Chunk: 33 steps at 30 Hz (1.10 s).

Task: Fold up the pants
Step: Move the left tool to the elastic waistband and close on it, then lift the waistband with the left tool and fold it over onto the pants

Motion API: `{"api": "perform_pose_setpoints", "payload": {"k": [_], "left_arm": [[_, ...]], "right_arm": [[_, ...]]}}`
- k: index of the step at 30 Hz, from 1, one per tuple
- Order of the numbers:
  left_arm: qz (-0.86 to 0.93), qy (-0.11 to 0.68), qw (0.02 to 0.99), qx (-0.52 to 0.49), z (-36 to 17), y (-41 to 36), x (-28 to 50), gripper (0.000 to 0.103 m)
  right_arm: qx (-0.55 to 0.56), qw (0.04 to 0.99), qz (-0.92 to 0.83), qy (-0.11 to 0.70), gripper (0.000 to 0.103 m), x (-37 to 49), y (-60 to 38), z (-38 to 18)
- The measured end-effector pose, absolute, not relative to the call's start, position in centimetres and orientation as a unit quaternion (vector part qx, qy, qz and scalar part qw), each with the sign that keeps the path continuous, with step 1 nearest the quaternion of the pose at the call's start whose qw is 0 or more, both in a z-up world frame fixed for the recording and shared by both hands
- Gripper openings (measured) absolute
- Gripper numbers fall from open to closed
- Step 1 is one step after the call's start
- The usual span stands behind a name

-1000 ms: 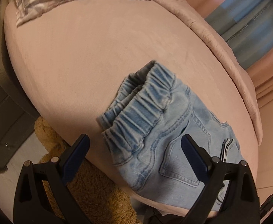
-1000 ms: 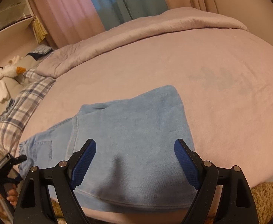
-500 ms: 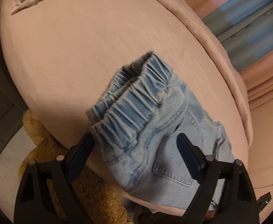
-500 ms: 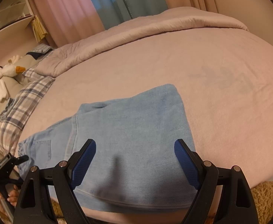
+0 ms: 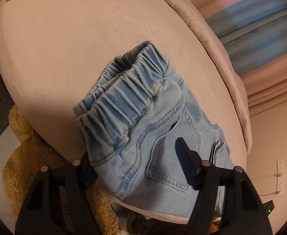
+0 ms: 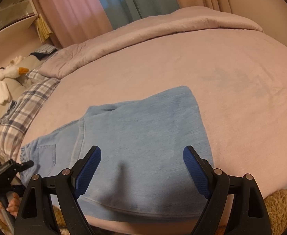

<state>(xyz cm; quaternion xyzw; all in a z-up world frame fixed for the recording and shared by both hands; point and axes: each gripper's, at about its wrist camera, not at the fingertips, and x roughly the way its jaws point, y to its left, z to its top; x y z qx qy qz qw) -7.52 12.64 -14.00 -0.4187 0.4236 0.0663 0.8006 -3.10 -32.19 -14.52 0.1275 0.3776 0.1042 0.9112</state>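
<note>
Light blue jeans (image 5: 143, 121) lie on the pink bed near its front edge. In the left wrist view the elastic waistband (image 5: 123, 99) and a back pocket (image 5: 169, 156) show. My left gripper (image 5: 137, 166) is open and straddles the waist corner, one jaw below the fabric edge and one over the pocket. In the right wrist view the folded legs (image 6: 143, 141) lie flat. My right gripper (image 6: 141, 168) is open just above the leg fabric near the hem. The left gripper also shows in the right wrist view (image 6: 10, 168) at the waistband.
The pink bed (image 6: 202, 68) has a rolled quilt (image 6: 143, 33) along its far side and a plaid pillow (image 6: 24, 105) at the left. A tan shaggy rug (image 5: 25, 156) lies on the floor below the bed edge. Plush toys (image 6: 4, 76) sit far left.
My left gripper has moved forward and down onto the waist corner of the jeans, its jaws now straddling the fabric. The right gripper has stayed still.
</note>
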Motion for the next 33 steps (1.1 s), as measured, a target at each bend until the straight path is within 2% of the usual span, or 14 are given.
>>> {"api": "perform_pose_setpoints", "payload": {"k": [6, 8, 9, 10, 12, 19, 33], "left_arm": [[0.051, 0.419, 0.804, -0.418, -14.1, 12.4, -7.2, 0.063], [0.045, 0.419, 0.802, -0.423, -14.1, 12.2, -6.9, 0.05], [0.04, 0.42, 0.799, -0.43, -14.3, 12.1, -6.7, 0.04], [0.027, 0.422, 0.793, -0.439, -14.5, 12.0, -6.5, 0.025], [0.017, 0.427, 0.788, -0.444, -14.6, 11.7, -6.4, 0.026], [0.042, 0.411, 0.82, -0.397, -11.5, 9.9, -6.8, 0.021], [0.036, 0.378, 0.865, -0.329, -7.1, 6.1, -6.4, 0.02]], "right_arm": [[0.129, 0.91, 0.106, 0.379, 0.086, -3.0, -32.1, -14.5], [0.127, 0.91, 0.107, 0.379, 0.086, -3.0, -31.9, -14.6], [0.128, 0.91, 0.107, 0.379, 0.086, -3.0, -31.9, -14.5], [0.127, 0.91, 0.108, 0.378, 0.086, -3.1, -31.8, -14.5], [0.128, 0.911, 0.109, 0.377, 0.086, -3.2, -31.8, -14.5], [0.141, 0.911, 0.106, 0.373, 0.086, -3.3, -32.2, -14.5], [0.151, 0.91, 0.107, 0.37, 0.086, -3.4, -32.6, -14.3]]}}
